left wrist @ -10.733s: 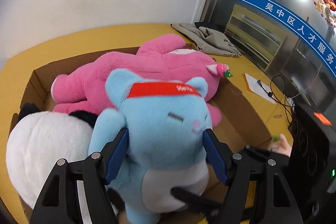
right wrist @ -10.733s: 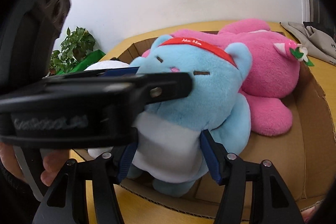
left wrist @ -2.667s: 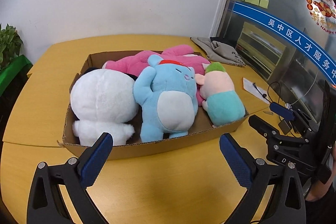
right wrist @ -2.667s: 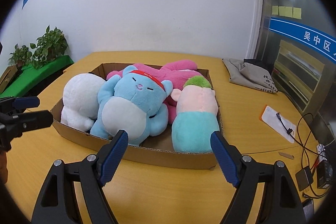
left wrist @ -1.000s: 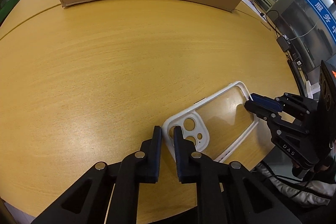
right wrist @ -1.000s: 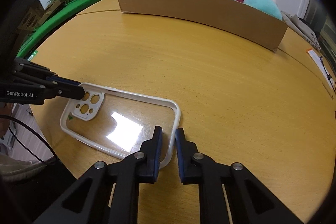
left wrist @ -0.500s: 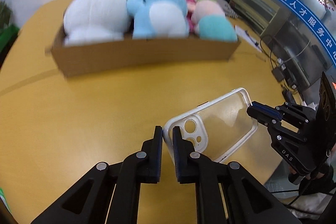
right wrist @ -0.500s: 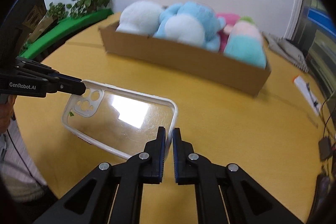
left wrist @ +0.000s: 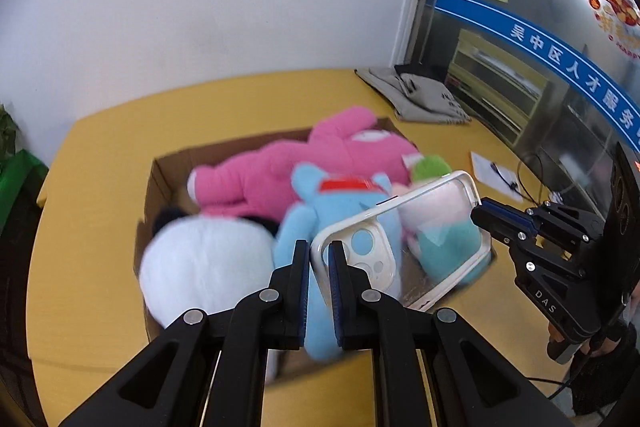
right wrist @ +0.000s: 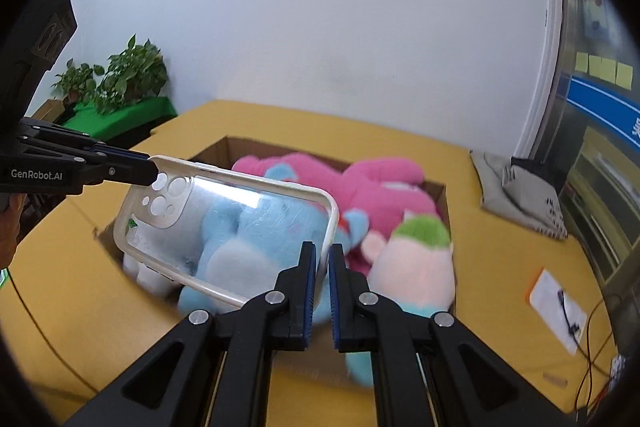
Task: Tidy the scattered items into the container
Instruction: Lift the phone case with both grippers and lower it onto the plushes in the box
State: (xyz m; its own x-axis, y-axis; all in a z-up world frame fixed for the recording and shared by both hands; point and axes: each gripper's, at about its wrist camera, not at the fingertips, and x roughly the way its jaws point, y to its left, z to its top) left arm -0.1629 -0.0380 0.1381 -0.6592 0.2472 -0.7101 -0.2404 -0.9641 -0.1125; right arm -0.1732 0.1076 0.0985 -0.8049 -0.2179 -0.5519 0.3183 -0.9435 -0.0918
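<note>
Clear phone case [left wrist: 416, 239] pinched endwise by left gripper [left wrist: 319, 259] and right gripper [right wrist: 322, 267], seemingly above blurred box [left wrist: 158, 183].

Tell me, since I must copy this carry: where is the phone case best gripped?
By its white rim, one gripper at each short end. The phone case is thin and flat with a raised edge; the left gripper pinches the camera-hole end, the right gripper the opposite end.
</note>
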